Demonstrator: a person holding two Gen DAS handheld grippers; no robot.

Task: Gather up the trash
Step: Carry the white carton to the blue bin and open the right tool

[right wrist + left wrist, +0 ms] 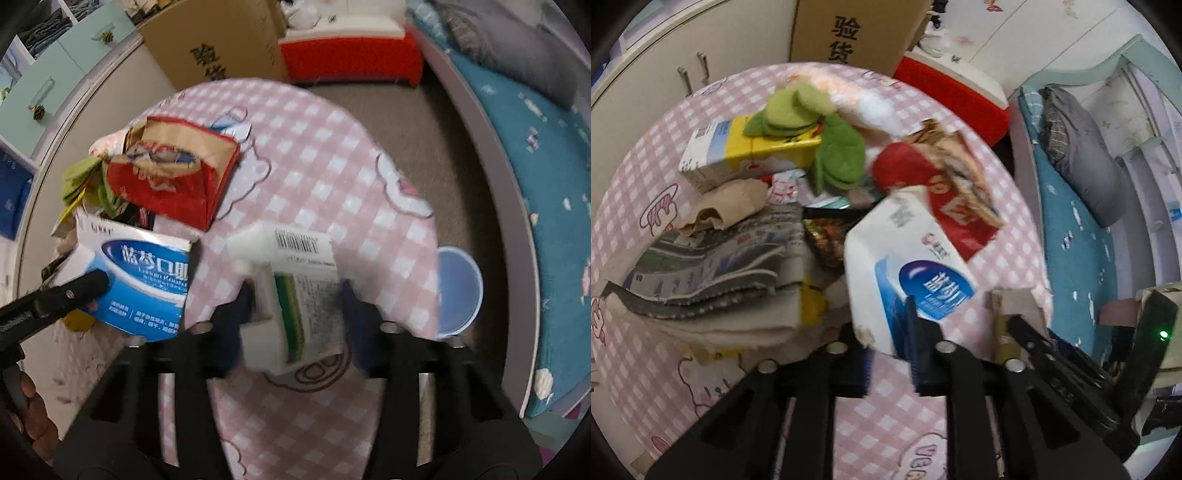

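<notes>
While left claw [891, 354] pinches blue-white carton [908, 266], right claw [297, 325] clasps green-striped box [295, 291].

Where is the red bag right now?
In the left wrist view the red bag lies right of centre on the table, just behind the blue-and-white box and right of the green cloth.

Both handheld grippers are angled steeply downward. The left gripper [890, 354] is seen with its blue-padded fingers [916, 332] drawn close together and clamped on the edge of a white and blue carton [905, 266]. The right gripper [295, 317] is held with its jaws set wider, each pressed against one side of a white and green box [295, 295].
</notes>
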